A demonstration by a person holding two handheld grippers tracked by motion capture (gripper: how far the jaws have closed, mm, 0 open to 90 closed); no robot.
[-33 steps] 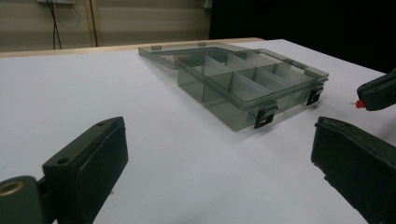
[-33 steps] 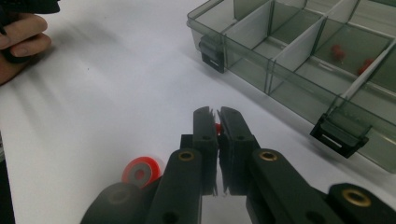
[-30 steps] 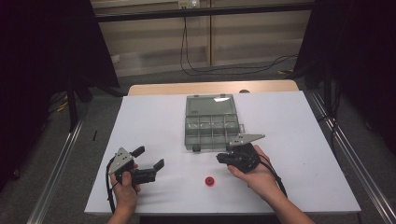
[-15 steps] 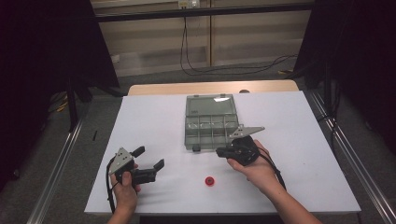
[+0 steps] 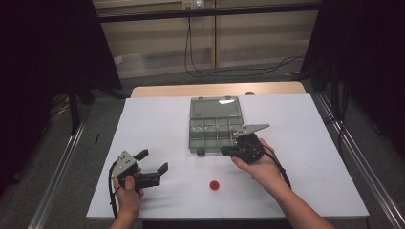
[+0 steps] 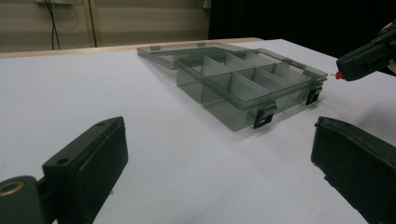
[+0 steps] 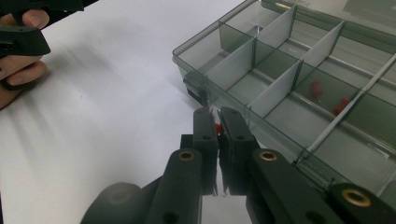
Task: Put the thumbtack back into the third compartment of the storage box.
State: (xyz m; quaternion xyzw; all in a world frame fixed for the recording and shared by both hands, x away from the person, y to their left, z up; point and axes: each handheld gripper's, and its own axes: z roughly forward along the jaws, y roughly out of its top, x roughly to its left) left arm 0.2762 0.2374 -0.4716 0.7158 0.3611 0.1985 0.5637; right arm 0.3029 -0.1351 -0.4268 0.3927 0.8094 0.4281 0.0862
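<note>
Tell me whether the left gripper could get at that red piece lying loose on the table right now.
Probably yes. The left gripper is open and holds nothing, and the red piece lies on bare table beside it, with nothing between them.

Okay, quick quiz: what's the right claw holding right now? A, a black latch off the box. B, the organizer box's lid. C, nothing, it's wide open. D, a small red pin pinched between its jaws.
D: in the right gripper view the right claw has its jaws nearly closed on a small red pin, beside the organizer box.
</note>
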